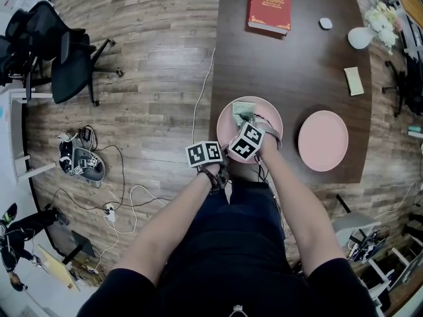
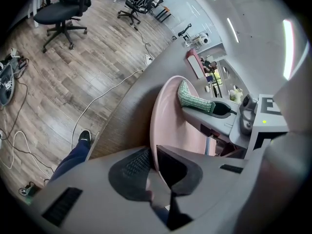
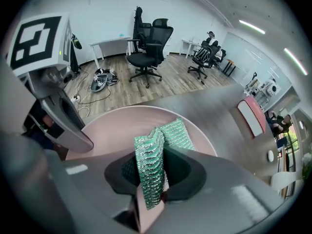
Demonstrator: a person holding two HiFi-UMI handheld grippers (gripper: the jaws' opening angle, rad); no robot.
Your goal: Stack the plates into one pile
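Gripping the nearer pink plate (image 1: 264,114) by its near-left rim with the left hand-held gripper (image 2: 155,162), pinched close on that thin edge, at the front of the table (image 1: 297,65). Pinching a green scouring sponge (image 3: 173,130) with the right hand-held gripper (image 3: 152,175), clamped wide on the folded pad, directly over that same plate. By the look of it, clearing the plate ahead of stacking.

Lift the sponge fully clear and park it on bare table, well away from the second pink plate (image 1: 322,140), lying just to the right and apart from the first. Avoid dragging it across the rim. Steady the plate meanwhile. Before carrying, take a deeper bite on the rim, to guard against slipping or tilting with a shallow hold on so smooth an edge. Carry level, lower centred onto the other plate, and let go only once seated flat.

Hard to settle from either gripper view: the sponge's far end resting on the plate or hanging just above it, probably touching. Hidden beneath the marker cubes (image 1: 246,141) in the head view: both sets of jaws and the plate's near edge. Absent from both gripper views: the second plate. Too small to read: the print on the red book (image 1: 269,5) at the table's far end.
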